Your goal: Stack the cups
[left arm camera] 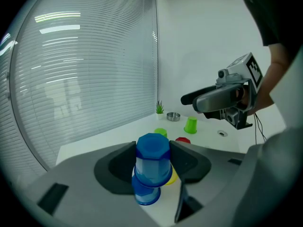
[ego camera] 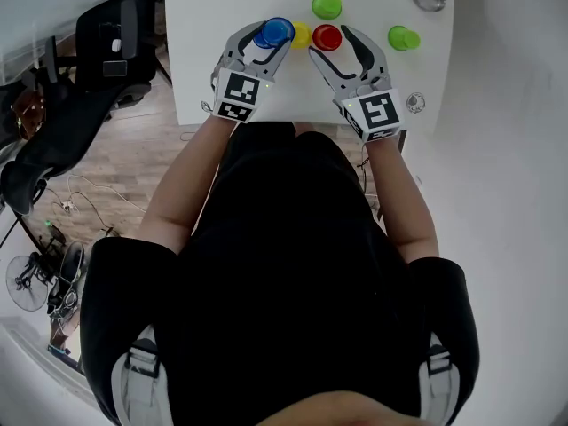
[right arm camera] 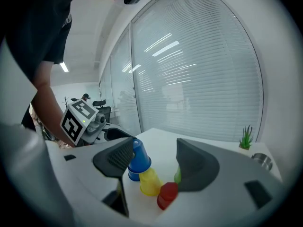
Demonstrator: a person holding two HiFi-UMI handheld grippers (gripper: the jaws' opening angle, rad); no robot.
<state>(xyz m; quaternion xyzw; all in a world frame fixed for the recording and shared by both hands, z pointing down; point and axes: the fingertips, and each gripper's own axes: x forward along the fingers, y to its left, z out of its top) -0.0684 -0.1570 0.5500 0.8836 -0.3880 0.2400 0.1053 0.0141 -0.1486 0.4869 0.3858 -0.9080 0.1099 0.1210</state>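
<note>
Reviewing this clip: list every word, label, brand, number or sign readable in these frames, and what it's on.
No readable words, numbers or brands in any view.
On the left marker cube: a black-and-white square code pattern, no letters.
On the right marker cube: the same kind of pattern, no letters.
On the blue cup and red cup: plain colour, no print visible.
</note>
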